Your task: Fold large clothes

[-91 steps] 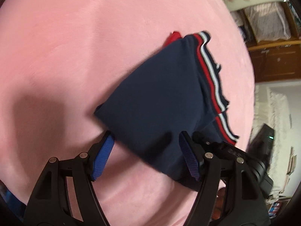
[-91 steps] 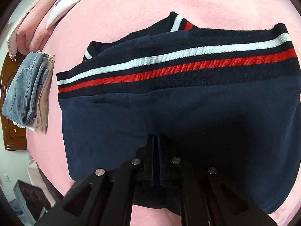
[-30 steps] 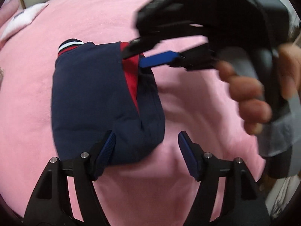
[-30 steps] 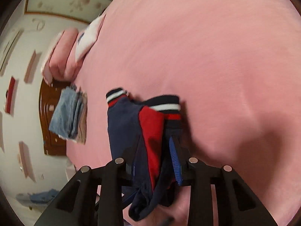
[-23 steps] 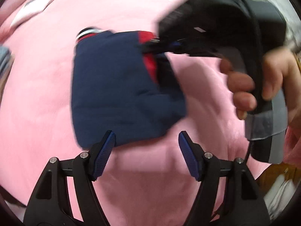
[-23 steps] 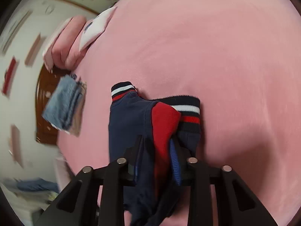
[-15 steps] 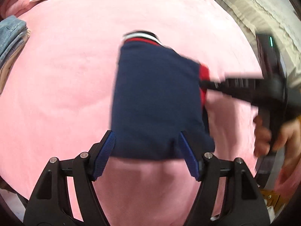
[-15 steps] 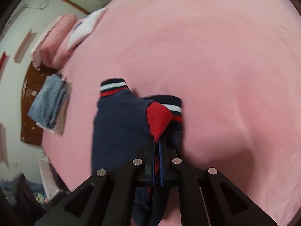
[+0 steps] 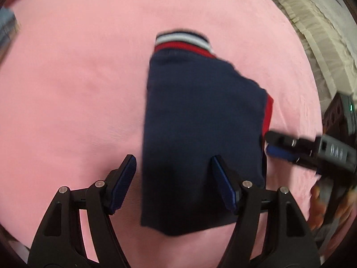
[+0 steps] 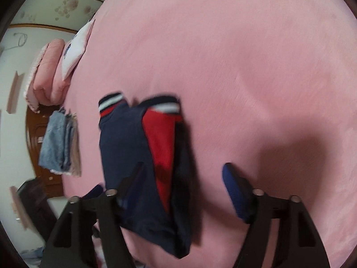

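Lying folded, navy sweater (image 9: pixel 200 134) mid pink bed (image 9: pixel 73 89); both grippers' jaws open, R just released.

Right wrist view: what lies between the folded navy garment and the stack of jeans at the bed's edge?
Only bare pink bedspread separates the navy garment from the jeans stack; the right wrist view shows it.

Legible text: none certain.

Item 1: pale embossed characters on the grey body of the right gripper (image 9: pixel 271 144), seen in the left wrist view; about three characters, blurred, not readable.

Item 2: dark blue print on the white pillow (image 10: pixel 77 44) at the head of the bed, right wrist view; too small and blurred to read.
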### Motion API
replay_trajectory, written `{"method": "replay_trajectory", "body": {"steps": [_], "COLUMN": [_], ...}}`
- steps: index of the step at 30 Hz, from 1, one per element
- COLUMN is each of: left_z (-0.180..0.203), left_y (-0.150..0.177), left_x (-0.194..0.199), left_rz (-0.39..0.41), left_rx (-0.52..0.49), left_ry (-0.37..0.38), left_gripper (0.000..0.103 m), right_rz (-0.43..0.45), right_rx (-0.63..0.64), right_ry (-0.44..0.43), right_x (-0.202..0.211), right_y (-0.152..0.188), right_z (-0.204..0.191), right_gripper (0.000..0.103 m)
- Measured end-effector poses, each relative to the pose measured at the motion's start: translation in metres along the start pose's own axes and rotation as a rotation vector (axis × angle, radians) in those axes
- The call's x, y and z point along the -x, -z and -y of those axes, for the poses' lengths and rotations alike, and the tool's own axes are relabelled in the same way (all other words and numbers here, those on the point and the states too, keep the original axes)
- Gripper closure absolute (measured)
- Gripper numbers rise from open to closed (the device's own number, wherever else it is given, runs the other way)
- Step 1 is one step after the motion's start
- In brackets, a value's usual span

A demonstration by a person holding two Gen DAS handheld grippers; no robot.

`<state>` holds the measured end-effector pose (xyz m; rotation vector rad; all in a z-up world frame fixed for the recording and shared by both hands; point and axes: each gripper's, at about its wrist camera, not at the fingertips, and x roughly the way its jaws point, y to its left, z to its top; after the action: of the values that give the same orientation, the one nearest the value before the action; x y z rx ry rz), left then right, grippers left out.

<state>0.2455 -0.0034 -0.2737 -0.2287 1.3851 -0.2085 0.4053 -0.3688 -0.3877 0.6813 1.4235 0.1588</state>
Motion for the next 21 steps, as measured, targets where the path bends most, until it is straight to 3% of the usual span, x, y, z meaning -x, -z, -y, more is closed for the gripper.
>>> {"method": "replay_trajectory", "body": {"steps": [2, 4, 5, 8, 12, 17, 21], "left_z": [-0.014, -0.025, -0.028, -0.040, -0.040, -0.039, -0.023], "left_y": [-0.002, -0.009, -0.008, -0.008, -0.016, -0.044, -0.042], "left_x": [-0.015, -0.027, -0.028, -0.027, -0.011, -0.012, -0.011], "left_rz": [-0.009, -0.046, -0.051, -0.065, -0.066, -0.090, -0.063], "left_rx": [0.056, 0.102, 0.114, 0.130, 0.124, 0.115, 0.045], "left_ry": [0.067, 0.116, 0.128, 0.121, 0.114, 0.086, 0.034], "left_gripper": [0.030, 0.030, 0.035, 0.051, 0.065, 0.062, 0.057], "right_rz": [-0.024, -0.020, -0.016, 0.009, 0.011, 0.011, 0.032], "right_rx": [0.007, 0.026, 0.022, 0.010, 0.088, 0.143, 0.145], "right_ry": [-0.001, -0.018, -0.038, -0.089, -0.103, -0.033, -0.012], "right_x": [-0.015, -0.028, -0.035, -0.050, -0.054, -0.037, -0.036], "right_y": [0.004, 0.007, 0.008, 0.009, 0.011, 0.010, 0.017], "right_z": [-0.006, -0.012, -0.017, -0.034, -0.056, -0.055, -0.047], "right_gripper": [0.033, 0.053, 0.066, 0.079, 0.079, 0.080, 0.078]}}
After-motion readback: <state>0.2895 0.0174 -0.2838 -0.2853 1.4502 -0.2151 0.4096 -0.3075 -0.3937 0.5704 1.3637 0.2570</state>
